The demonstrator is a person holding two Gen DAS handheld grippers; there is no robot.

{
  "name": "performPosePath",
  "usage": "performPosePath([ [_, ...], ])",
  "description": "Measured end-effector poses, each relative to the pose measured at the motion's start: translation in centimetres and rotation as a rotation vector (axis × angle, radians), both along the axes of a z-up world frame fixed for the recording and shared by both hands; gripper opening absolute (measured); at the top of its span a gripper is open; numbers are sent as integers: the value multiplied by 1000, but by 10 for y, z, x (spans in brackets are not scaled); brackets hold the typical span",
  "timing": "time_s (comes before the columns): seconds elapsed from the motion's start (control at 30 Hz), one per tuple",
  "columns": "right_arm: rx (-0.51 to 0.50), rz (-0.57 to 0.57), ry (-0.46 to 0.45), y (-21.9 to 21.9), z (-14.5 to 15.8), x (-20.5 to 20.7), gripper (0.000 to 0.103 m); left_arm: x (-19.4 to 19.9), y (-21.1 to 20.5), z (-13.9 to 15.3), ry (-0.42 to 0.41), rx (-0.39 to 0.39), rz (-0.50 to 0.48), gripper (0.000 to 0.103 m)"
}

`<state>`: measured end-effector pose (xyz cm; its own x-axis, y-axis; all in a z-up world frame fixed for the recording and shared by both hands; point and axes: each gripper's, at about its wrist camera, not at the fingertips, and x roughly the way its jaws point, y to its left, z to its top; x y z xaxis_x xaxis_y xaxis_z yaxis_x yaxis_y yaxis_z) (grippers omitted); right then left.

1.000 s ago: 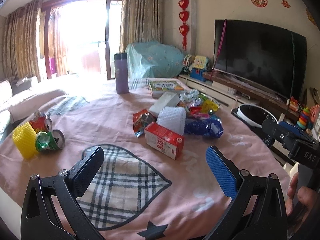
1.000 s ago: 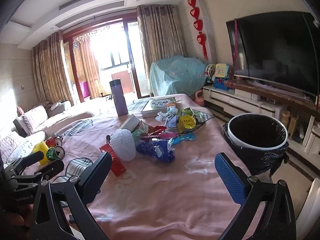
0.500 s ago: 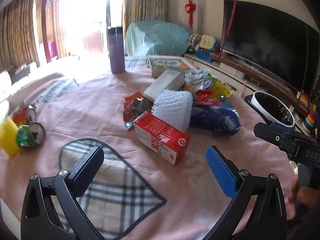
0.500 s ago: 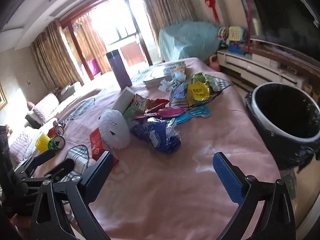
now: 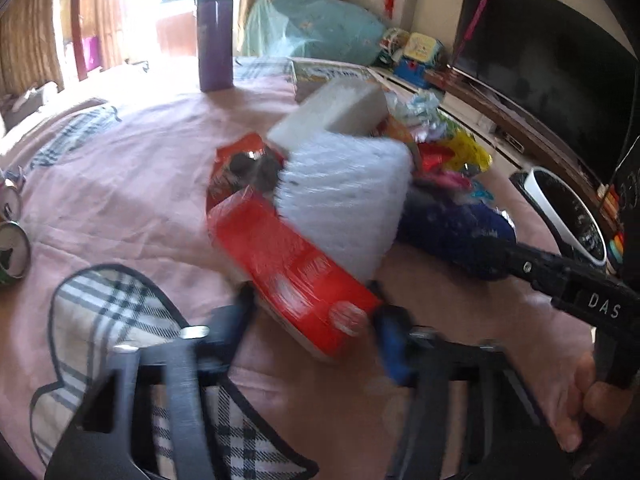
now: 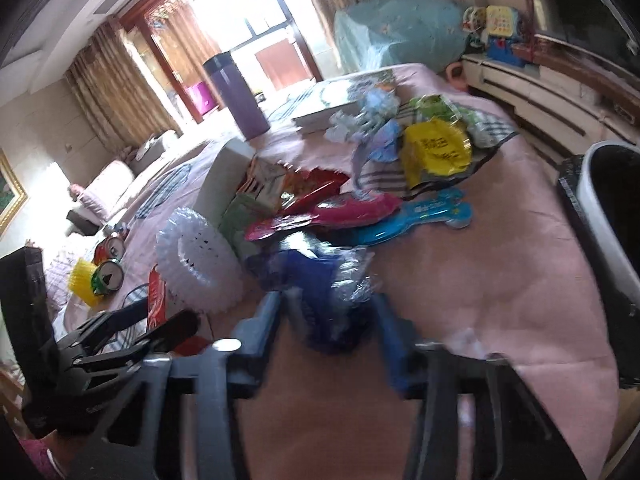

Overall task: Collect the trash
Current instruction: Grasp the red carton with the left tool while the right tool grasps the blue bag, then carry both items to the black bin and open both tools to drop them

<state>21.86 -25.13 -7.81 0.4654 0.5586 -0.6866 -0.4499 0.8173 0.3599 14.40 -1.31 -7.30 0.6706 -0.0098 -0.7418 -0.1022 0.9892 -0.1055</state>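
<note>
A red carton (image 5: 292, 264) lies on the pink tablecloth, and its near end sits between the fingers of my left gripper (image 5: 316, 320). The jaws are closing and the pads look pressed on its sides. A white foam net (image 5: 344, 196) leans on the carton's far side. In the right wrist view a crumpled blue wrapper (image 6: 324, 280) fills the gap of my right gripper (image 6: 328, 320); these jaws are closing too, and the blurred pads touch it. More wrappers (image 6: 432, 152) are piled behind it. The black-lined trash bin (image 6: 608, 200) stands off the table's right edge.
A purple flask (image 5: 216, 36) and a book (image 6: 332, 104) stand at the far side. Cans (image 6: 106, 276) and a yellow foam net (image 6: 82, 280) lie at the left edge. A white box (image 5: 336, 112) rests behind the pile. A TV unit runs along the right wall.
Both grippers have moved forward and down to the pile. Their jaws stood wide before; now the left ones have closed in around the red carton and the right ones around the blue wrapper.
</note>
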Motion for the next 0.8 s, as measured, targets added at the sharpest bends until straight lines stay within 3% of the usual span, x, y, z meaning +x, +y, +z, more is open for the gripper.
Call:
performPosePath([
  [0.07, 7, 10, -14, 0, 2, -6, 29, -8, 0, 1, -17, -7, -6, 39],
  [0.2, 44, -9, -30, -11, 8, -20, 23, -26, -1, 8, -47, 1, -18, 33],
  [0.57, 85, -134, -128, -59, 40, -56, 22, -69, -8, 58, -249, 29, -33, 32],
  [0.8, 108, -232, -151, -99, 48, -61, 22, -57, -46, 75, -274, 4, -156, 32],
])
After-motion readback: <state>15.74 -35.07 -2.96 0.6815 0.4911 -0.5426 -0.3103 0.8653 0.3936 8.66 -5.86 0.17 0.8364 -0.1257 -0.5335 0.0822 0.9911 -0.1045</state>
